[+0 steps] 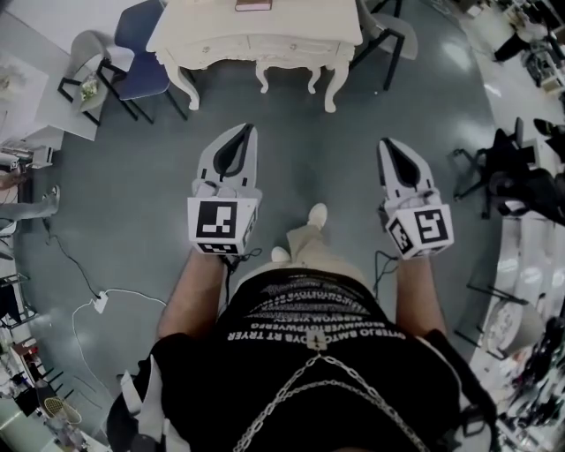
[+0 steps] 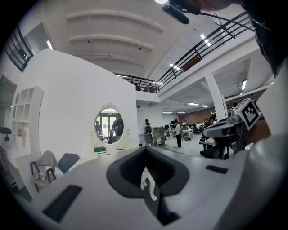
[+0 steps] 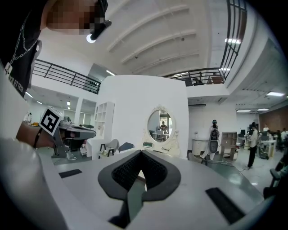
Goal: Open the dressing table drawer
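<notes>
The cream carved-wood dressing table [image 1: 309, 22] stands at the top of the head view. Its front drawer [image 1: 274, 44] is shut and well apart from both grippers. The left gripper [image 1: 244, 132] and right gripper [image 1: 387, 144] have their jaws together and hold nothing.

Risk: if the jaws arrive still closed they cannot take the drawer pull, and may glance off the front or shove the table.

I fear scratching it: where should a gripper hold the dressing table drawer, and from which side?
Probably the middle of the drawer front, coming level from the front, since that face looks into the room. Any handle is too small to see.
</notes>
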`<state>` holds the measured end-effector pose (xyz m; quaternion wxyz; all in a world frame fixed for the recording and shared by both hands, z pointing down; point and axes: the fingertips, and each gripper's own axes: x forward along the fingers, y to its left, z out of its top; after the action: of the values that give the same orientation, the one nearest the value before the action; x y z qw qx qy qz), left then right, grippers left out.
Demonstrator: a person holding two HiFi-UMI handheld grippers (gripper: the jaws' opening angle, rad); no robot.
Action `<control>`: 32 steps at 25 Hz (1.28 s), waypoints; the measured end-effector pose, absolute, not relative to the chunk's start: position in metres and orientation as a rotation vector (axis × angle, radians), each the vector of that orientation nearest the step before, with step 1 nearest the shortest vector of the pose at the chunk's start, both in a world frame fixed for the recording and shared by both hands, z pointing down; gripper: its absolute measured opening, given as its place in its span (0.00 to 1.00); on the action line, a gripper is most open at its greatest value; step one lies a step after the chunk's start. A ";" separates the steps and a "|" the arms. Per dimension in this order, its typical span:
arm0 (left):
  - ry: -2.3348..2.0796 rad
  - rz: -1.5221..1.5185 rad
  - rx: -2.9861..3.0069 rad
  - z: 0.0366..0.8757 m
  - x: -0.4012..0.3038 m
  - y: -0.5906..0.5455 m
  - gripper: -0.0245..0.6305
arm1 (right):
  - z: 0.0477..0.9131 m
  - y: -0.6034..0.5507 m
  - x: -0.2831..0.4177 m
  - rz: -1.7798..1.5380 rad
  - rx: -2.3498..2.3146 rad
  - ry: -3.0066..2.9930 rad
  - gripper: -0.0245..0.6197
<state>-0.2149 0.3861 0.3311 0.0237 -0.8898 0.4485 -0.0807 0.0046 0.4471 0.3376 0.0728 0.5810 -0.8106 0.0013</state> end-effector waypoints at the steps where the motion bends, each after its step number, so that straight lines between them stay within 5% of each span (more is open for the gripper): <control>1: 1.392 -0.253 -2.753 0.331 -0.214 0.380 0.04 | 0.340 0.440 0.005 0.011 1.738 -2.436 0.04; 32: 1.507 -0.263 -2.703 0.316 -0.101 0.238 0.04 | 0.324 0.273 0.125 0.013 1.679 -2.502 0.04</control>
<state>-0.1007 0.2382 0.3162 0.0181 -0.8702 0.4851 -0.0846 0.1249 0.2726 0.3238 0.0641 0.5560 -0.8287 0.0042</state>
